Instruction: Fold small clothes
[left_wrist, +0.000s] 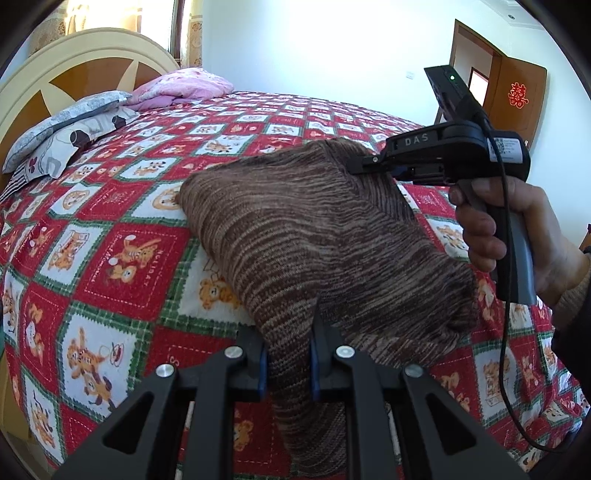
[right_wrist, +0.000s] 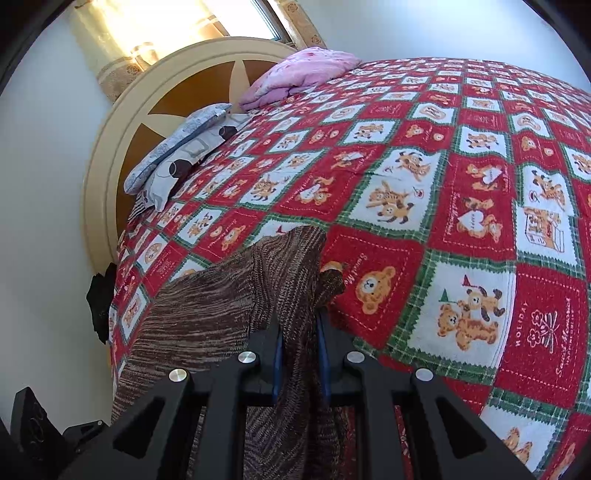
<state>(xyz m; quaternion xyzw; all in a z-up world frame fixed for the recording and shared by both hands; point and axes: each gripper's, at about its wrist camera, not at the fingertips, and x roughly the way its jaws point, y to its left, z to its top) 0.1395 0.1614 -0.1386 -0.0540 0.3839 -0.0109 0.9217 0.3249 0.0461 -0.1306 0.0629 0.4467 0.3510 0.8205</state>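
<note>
Brown striped knit garment (left_wrist: 314, 236): marled tan/dark yarn, lifted off the bed, stretched from centre-right to bottom centre of left wrist view; lower left to bottom centre in right wrist view (right_wrist: 221, 314). Draped, creased.

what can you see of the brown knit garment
The garment is a ribbed knit, streaked dark and light brown, soft and thick-looking. It is lifted off the quilt and draped between the two grippers, with a fold hanging loose. The left gripper pinches one edge in its jaws; the right gripper pinches another, and cloth trails below both.
</note>
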